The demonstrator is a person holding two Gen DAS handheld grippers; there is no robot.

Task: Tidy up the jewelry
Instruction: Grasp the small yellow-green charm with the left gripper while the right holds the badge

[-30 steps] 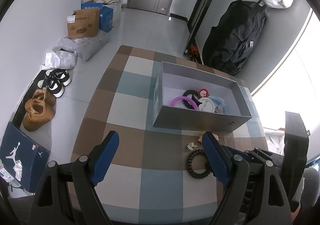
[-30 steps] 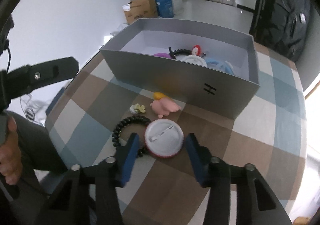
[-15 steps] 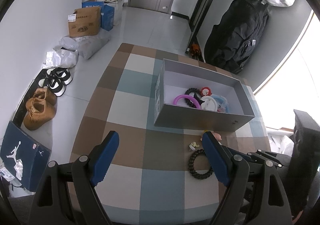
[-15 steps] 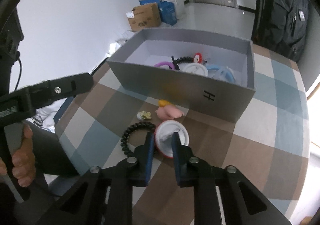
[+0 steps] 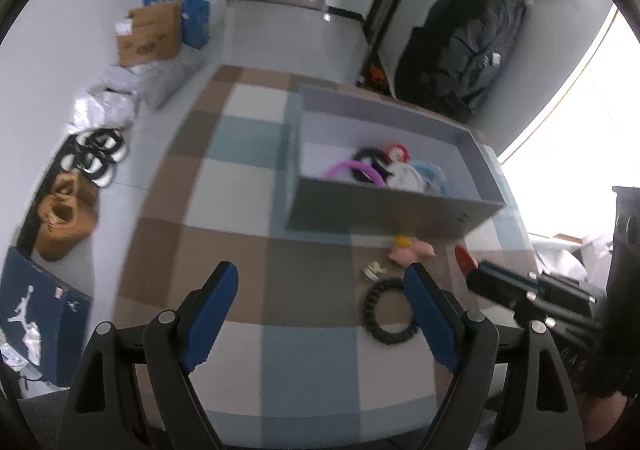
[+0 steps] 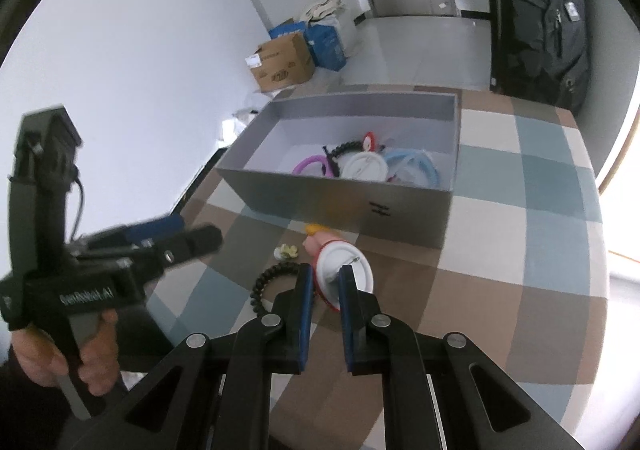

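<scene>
My right gripper [image 6: 325, 282] is shut on a round badge [image 6: 346, 264] with a white back and red rim, held above the checked tablecloth in front of the grey box [image 6: 344, 206]. The box [image 5: 384, 210] holds a purple ring, a black coil, a white badge and blue rings. A pink figure [image 5: 410, 252], a small pale clip [image 5: 374, 270] and a black coil hair tie [image 5: 386, 310] lie on the cloth before the box. My left gripper [image 5: 320, 314] is open and empty, above the cloth's near side. It also shows in the right wrist view [image 6: 160, 240].
The table carries a brown, blue and white checked cloth [image 5: 240, 186]. On the floor to the left are shoes [image 5: 64, 218], a blue shoe box [image 5: 36, 314] and a cardboard box [image 5: 150, 34]. A black bag [image 5: 464, 50] hangs behind the table.
My right gripper closed on the round badge and lifted it off the cloth. My left gripper drew back a little and stayed open.
</scene>
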